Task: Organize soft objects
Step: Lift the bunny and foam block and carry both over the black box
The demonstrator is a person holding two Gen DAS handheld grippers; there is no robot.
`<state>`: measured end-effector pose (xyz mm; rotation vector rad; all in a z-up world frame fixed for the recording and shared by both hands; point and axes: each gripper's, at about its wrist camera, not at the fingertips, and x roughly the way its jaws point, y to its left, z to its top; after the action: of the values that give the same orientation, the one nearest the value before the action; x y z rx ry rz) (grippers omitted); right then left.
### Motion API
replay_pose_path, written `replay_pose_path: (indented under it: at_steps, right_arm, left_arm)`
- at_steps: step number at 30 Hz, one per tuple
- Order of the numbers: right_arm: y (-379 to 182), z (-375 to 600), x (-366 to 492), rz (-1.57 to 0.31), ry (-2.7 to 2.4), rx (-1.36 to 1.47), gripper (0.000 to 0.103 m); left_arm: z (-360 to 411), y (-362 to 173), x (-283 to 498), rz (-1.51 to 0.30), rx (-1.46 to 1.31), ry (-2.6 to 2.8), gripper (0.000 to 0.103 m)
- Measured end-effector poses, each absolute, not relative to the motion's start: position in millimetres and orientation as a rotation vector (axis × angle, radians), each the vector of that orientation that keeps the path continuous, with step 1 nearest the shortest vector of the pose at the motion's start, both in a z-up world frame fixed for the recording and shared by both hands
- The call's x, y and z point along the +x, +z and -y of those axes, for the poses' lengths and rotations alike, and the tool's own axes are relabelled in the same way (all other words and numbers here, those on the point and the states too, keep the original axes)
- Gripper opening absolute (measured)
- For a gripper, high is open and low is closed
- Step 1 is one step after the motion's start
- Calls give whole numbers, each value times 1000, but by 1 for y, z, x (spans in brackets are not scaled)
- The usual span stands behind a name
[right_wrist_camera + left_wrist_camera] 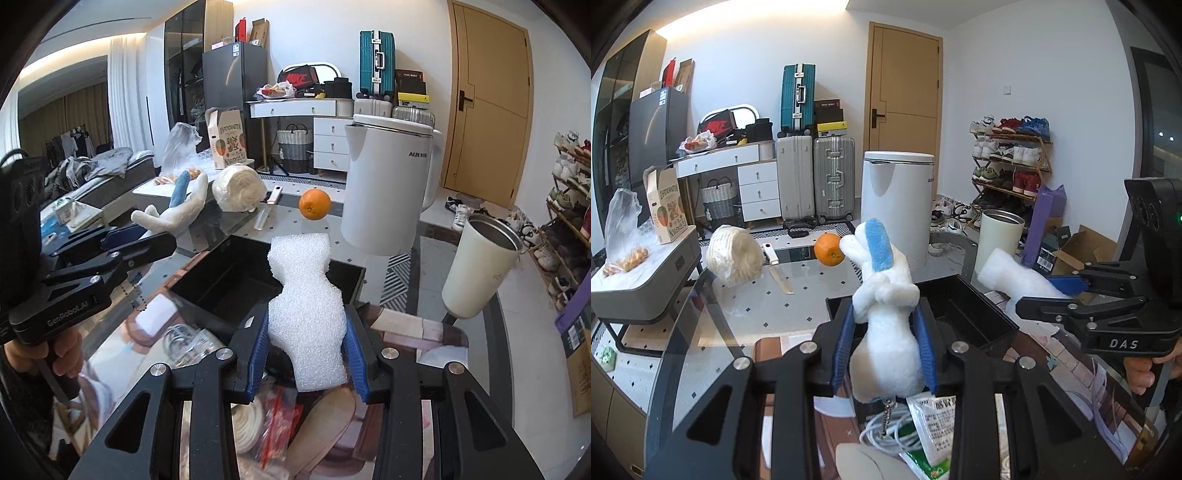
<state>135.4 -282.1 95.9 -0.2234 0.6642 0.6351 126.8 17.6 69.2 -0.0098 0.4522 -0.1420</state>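
Blue pads of the left gripper (884, 345) squeeze a white plush toy (882, 328). The right gripper (308, 356) pinches a white foam piece (306, 314). At twelve o'clock sits the black box (221, 280), then an orange (314, 205).

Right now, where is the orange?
The orange sits on the glass table, between the white kettle and the knife, beyond the black box.

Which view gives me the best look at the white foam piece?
Right wrist view: the white foam piece fills the centre, clamped in the right gripper, in front of the black bin. The left wrist view shows only its end, side-on at the right.
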Motion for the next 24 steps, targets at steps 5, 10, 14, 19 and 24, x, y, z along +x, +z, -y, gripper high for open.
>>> replay_pose_path:
  at_steps: [5,10,14,19,24]
  right_arm:
    - [90,273,149,-679,641,-231,38]
    - [85,268,161,-695,652,-245,38]
    - [79,261,170,-711,666,-265,38]
    - [72,255,181,-727,680,-287,38]
    - [66,245,190,-744,690,-311,38]
  left_arm:
    - [-17,66,140,-451,-7,-141,31]
    - [-16,60,151,-466,9,-143,31]
    - [-15,56,158,-482,15,-155,31]
    - [-13,51,165,-497,43,-177,31]
    - [-13,47,169,-509,47,-190,31]
